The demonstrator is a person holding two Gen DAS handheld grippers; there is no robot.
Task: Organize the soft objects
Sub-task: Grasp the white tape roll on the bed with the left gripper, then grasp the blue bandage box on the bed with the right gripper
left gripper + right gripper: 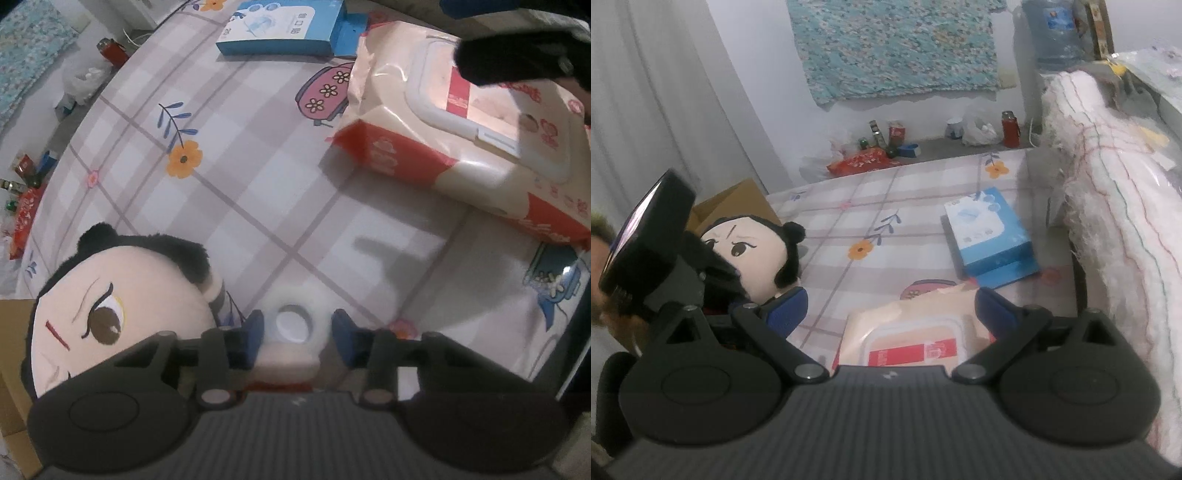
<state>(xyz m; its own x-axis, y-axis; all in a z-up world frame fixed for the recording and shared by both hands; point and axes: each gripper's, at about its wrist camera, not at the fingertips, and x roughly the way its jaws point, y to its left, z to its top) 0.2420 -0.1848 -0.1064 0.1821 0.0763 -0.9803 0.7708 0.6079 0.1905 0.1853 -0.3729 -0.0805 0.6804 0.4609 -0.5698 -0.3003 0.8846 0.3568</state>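
A plush doll [122, 325] with black hair buns lies on the checked bed sheet [258, 184]; the right wrist view shows the doll's head [753, 251] at the left. My left gripper [297, 334] points down, its blue pads [255, 336] against the sides of a white fuzzy part of the doll [293, 314] beside the head. A peach and red wet-wipes pack [461, 147] lies at the upper right. My right gripper [892, 306] hovers open just over the wipes pack [912, 332], seen as a black shape [517, 55] in the left wrist view.
A blue and white box [990, 236] lies on the bed beyond the pack. A folded white blanket [1108, 221] rises along the right. A cardboard box [738, 199] stands behind the doll. Bottles and bags [886, 144] line the floor by the wall.
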